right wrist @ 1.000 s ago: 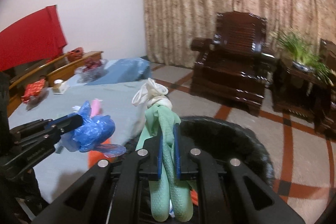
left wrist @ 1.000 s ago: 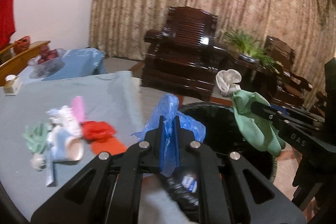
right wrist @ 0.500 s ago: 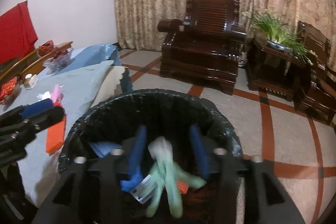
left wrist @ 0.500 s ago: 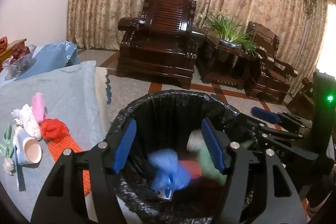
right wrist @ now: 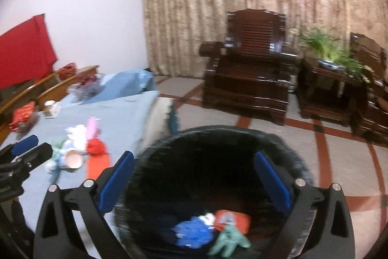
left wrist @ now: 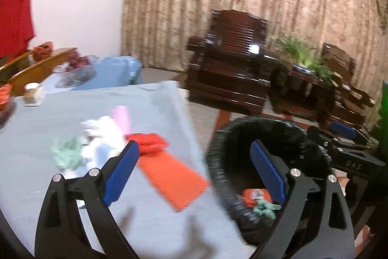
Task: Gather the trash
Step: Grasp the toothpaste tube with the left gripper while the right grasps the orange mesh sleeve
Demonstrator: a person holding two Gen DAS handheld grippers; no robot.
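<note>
1. The left gripper and the right gripper have just been opening; both stand spread wide, with nothing between the pads.
2. Both pictures are blurred. The black-lined round trash bin is cut off at the lower edge; inside lie a blue plastic bag, a green rubber glove and a red packet.
3. At left-centre, on the grey-blue cloth, a flat orange strip runs diagonally toward lower right, beside a crumpled red bag and hazy white scraps.

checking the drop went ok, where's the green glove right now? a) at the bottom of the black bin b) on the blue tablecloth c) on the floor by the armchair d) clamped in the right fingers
a: the green glove lies inside the black bin, beside a blue bag, and the right gripper above it is open with nothing between its fingers.
</note>
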